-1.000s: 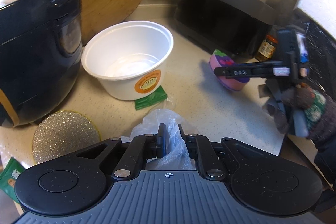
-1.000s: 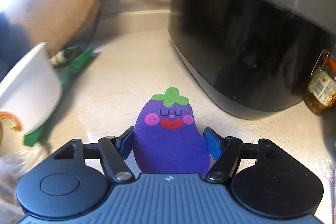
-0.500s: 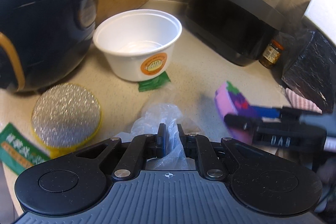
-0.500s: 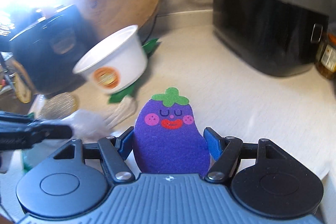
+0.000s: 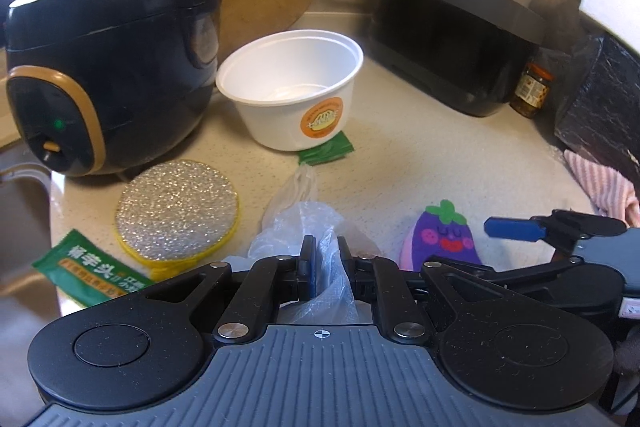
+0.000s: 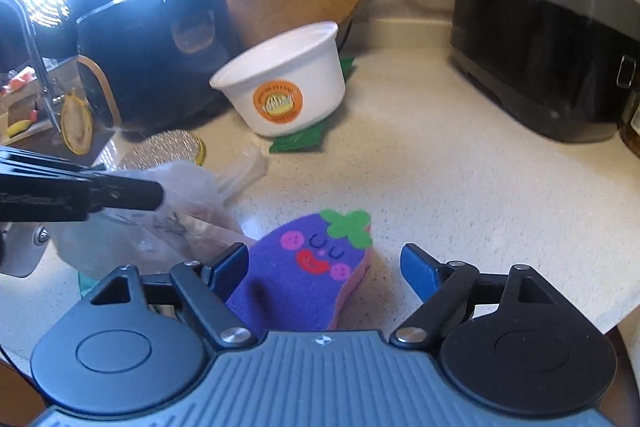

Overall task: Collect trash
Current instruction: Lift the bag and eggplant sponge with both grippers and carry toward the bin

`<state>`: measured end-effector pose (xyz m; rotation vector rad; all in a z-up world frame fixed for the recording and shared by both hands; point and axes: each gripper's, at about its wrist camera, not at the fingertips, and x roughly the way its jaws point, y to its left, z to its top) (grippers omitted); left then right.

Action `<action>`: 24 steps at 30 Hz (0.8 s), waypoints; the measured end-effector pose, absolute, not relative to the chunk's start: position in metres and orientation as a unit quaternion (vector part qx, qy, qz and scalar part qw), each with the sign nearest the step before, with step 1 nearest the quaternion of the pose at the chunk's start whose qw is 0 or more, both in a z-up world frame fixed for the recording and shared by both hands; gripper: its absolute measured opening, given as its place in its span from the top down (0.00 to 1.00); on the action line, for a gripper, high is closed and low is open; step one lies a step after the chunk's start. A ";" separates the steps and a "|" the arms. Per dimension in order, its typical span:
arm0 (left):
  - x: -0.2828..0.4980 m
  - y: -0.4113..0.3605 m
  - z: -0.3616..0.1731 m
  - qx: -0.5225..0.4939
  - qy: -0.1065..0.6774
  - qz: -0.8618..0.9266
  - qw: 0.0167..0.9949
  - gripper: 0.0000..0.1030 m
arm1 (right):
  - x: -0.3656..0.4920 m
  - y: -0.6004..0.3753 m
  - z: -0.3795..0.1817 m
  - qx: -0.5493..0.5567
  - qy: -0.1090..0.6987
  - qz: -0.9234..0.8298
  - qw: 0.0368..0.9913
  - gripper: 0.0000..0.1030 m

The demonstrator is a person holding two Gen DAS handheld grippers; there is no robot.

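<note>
the left gripper [image 5: 327,259] is clamped on a clear plastic bag [image 5: 304,223] in front of the white bowl [image 5: 292,87]. the bowl's round orange label is too small to read. a green packet [image 5: 92,275] left of the bowl, past the glittery scrubber [image 5: 176,211], bears chinese characters. the right gripper [image 6: 326,267] has just been opening; the eggplant sponge [image 6: 308,267] lies tilted on the counter [image 6: 440,167] between its spread jaws, right of the bag, its right side clear of the pad.
</note>
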<state>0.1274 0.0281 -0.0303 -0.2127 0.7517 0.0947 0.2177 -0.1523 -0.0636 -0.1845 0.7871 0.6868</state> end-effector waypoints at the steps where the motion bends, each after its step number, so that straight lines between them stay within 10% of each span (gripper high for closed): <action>1: 0.126 0.029 -0.030 -0.104 0.366 0.044 0.924 0.88 | 0.219 -0.151 -0.065 -0.072 0.389 0.325 0.859 0.19; 24: 0.130 0.071 -0.044 -0.142 0.348 -0.069 0.924 0.88 | 0.177 -0.138 -0.045 -0.055 0.400 0.243 0.882 0.33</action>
